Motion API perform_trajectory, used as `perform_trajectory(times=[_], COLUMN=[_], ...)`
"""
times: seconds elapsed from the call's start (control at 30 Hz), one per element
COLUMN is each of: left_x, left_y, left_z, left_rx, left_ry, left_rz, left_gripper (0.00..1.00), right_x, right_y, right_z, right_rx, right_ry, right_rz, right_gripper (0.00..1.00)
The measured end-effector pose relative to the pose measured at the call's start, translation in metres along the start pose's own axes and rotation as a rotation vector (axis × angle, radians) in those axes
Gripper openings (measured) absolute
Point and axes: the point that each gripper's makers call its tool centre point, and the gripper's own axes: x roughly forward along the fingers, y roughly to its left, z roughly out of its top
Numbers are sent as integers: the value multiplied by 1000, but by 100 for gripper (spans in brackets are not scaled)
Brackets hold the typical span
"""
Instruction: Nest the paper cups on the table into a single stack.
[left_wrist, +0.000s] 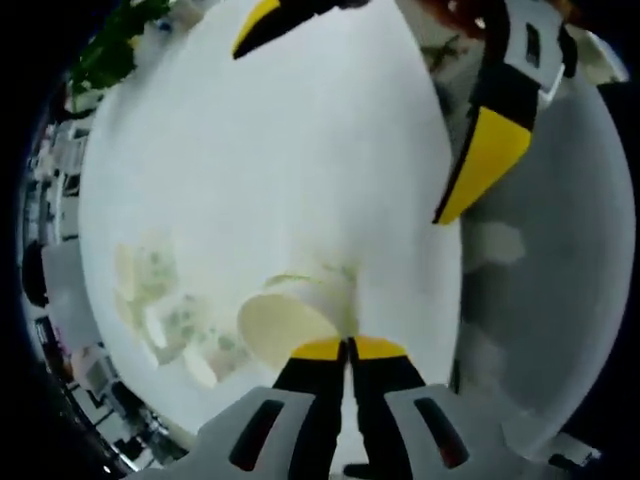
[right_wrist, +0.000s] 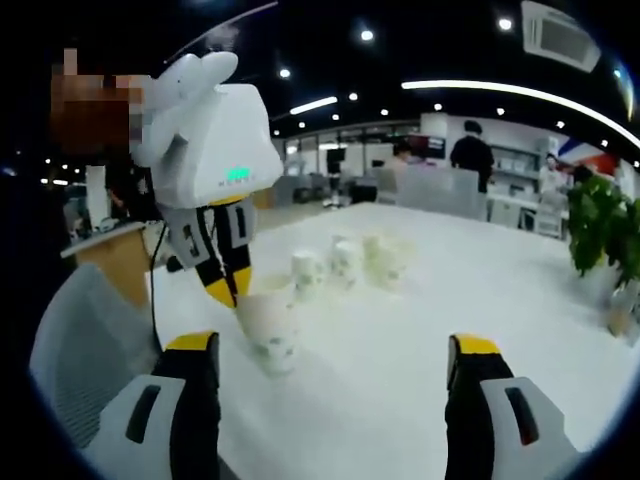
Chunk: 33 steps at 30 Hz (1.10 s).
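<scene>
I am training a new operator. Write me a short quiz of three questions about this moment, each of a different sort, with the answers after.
1. True or false: the left gripper is shut on the rim of a paper cup.
2. Multiple choice: the right gripper is A) shut on a cup, B) open and holding nothing, C) shut and holding nothing.
3. Short answer: what do the other cups stand or lie on?

Key
1. True. In the left gripper view its fingers are closed on the cup's rim.
2. B. Its fingers stand wide apart with nothing between them.
3. The white table, further away than the held cup.
</scene>
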Motion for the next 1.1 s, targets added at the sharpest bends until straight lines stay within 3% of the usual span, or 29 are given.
perform_trajectory(times=[0.33, 0.43, 0.5, 0.63, 0.77, 0.8, 0.97, 1.1], left_x=[4, 2, -1, -7, -15, -20, -38, -52], left_y=[-2, 6, 7, 8, 18, 23, 39, 51], left_z=[5, 10, 11, 10, 12, 15, 10, -6], left_rx=[-14, -25, -43, -94, -152, -171, -316, -410], left_ry=[-58, -118, -152, -213, -324, -379, -536, -643], left_rz=[13, 63, 62, 66, 105, 120, 165, 217], left_gripper=[4, 20, 30, 42, 61, 66, 77, 82], right_x=[1, 1, 1, 1, 1, 1, 1, 0], right_y=[1, 2, 2, 2, -1, -1, -4, -8], right_z=[0, 0, 0, 0, 1, 1, 3, 4], right_rx=[-2, -3, -3, -4, 1, 3, 2, -5], right_ry=[4, 6, 6, 7, 5, 5, 4, 8], right_rz=[4, 5, 5, 6, 0, -2, -10, -14], right_gripper=[93, 92, 92, 92, 92, 92, 92, 92])
